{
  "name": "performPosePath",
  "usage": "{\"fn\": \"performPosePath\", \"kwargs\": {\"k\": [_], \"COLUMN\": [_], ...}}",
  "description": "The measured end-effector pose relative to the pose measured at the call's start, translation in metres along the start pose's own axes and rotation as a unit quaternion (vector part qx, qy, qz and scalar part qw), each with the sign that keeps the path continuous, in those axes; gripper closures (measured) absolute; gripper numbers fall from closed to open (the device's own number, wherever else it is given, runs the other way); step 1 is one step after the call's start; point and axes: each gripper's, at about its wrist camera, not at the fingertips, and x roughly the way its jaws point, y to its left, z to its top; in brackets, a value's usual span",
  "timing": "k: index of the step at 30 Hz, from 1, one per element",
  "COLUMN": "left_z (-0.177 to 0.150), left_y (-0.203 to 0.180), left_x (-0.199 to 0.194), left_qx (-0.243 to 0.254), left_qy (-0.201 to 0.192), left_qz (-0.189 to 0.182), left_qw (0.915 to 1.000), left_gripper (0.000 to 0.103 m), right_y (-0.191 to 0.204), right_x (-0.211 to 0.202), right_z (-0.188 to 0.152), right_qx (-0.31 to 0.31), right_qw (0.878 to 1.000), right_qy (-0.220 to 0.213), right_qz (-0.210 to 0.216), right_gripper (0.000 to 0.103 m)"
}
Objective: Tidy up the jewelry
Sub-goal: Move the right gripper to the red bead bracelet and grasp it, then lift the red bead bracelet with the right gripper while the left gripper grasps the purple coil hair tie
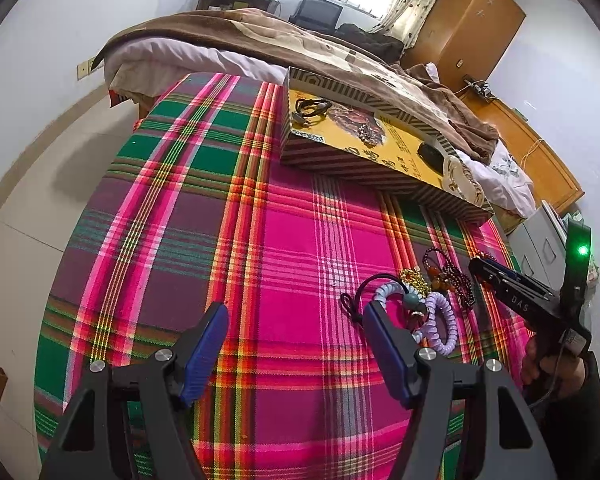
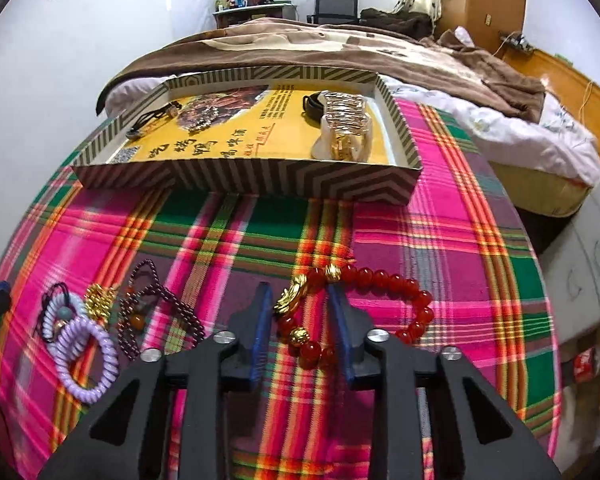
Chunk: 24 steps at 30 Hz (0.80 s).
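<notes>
Beads of red bracelet w/ gold charms [image 2: 364, 308] sit between narrowed right hand-held gripper [image 2: 302, 300] jaws at lower centre (contact unclear), prob. bound for striped cardboard tray [image 2: 252, 178]; left hand-held gripper [image 1: 296, 316] wide, empty.

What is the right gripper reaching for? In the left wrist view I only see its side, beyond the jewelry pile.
Observer: A red bead bracelet with gold charms. Part of it lies between the right gripper's fingers; whether the pads press on it I cannot tell.
Operator: Is the striped box a solid block?
Observer: No, the striped box is a shallow open tray with a yellow printed floor.
Operator: And the pale thing at its end?
Observer: A clear bangle with gold pieces, lying next to a black band.
</notes>
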Motion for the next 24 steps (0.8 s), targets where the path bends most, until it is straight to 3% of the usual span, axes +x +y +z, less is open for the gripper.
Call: {"fn": "performPosePath", "kwargs": {"k": [1, 3, 17, 21, 24], "left_z": [0.000, 0.000, -0.003, -0.003, -0.005], "left_y": [0.000, -0.001, -0.025, -0.043, -0.066], "left_x": [0.000, 0.001, 0.011, 0.010, 0.007], "left_qx": [0.000, 0.001, 0.027, 0.058, 0.116], "left_qy": [0.000, 0.000, 0.017, 0.014, -0.001], "left_qz": [0.000, -0.001, -0.013, -0.023, 0.001], "left_qw": [1.0000, 1.0000, 0.9994, 0.9980, 0.9933], "left_gripper": [0.034, 0.034, 0.034, 0.034, 0.034], "right_y": [-0.001, -0.004, -0.035, -0.042, -0.042], "right_x": [-0.001, -0.003, -0.036, -0.049, -0.055], "right_z": [-0.001, -0.003, -0.023, -0.029, -0.035], "right_qx": [0.000, 0.003, 0.053, 0.071, 0.074], "right_qw": [1.000, 1.000, 0.998, 0.996, 0.995], "right_qy": [-0.001, -0.003, -0.032, -0.043, -0.046], "right_qz": [-0.003, -0.006, 0.028, 0.037, 0.042], "right_gripper": [0.088, 0.093, 0.093, 0.093, 0.093]}}
